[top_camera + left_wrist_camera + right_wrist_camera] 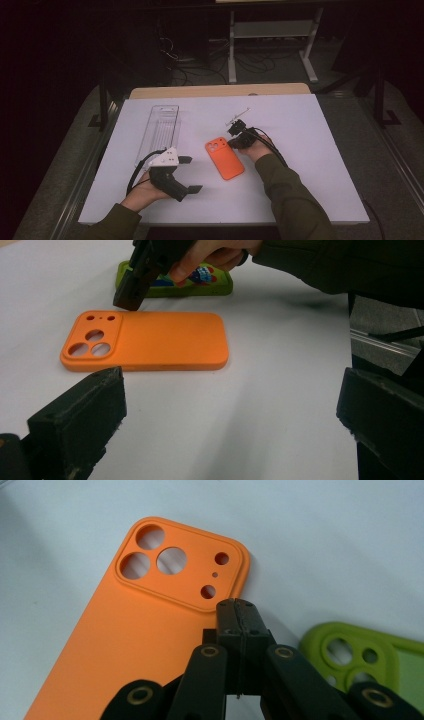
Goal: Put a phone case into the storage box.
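An orange phone case (225, 158) lies back-up in the middle of the white table (300, 150), camera cutouts at its far end. My right gripper (235, 605) is shut with nothing between its jaws, its tip right at the case's corner beside the cutouts (125, 302). A green phone case (370, 665) lies just beyond it, partly under the right hand (210, 255). My left gripper (190, 174) rests near the table's front left, open wide, pointing at the orange case (145, 341) from a short distance.
A clear plastic tray (161, 127) lies lengthwise at the back left of the table. A small pale object (239, 117) sits just behind the right gripper. Beyond the table are a dark floor, cables and a white frame (272, 45).
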`<state>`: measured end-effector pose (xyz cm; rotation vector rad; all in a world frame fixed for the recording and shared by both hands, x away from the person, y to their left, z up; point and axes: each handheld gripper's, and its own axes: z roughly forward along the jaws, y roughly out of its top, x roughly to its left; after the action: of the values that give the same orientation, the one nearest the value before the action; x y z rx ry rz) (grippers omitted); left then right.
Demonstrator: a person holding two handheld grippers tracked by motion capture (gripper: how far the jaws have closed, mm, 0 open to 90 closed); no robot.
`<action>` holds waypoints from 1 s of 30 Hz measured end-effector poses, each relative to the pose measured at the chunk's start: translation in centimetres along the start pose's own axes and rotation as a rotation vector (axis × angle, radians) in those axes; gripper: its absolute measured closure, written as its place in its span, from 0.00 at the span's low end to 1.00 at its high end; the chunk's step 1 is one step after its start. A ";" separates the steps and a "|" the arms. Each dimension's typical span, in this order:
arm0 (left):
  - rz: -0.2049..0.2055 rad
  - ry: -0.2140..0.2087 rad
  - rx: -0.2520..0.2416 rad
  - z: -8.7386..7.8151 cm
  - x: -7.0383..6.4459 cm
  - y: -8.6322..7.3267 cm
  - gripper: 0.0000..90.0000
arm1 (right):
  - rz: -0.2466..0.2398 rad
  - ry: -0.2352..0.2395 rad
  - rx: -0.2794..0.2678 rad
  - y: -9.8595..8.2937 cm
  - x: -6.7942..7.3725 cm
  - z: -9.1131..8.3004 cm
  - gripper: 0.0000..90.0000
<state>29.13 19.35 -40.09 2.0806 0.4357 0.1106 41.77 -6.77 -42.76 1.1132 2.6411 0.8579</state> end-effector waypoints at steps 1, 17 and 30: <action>-0.003 -0.001 0.001 0.0 0.0 0.0 0.00 | -0.004 0.005 0.001 0.2 0.1 0.1 0.99; -0.004 0.001 0.005 0.1 -0.1 -0.1 0.00 | -0.016 0.008 0.013 1.2 1.4 -1.2 0.85; -0.013 0.000 0.002 0.1 -0.2 -0.1 0.00 | 0.012 0.030 0.052 0.9 2.6 -3.5 0.56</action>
<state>28.94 19.22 -40.18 2.0791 0.4493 0.1031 39.24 -6.02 -39.19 1.1388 2.6983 0.8185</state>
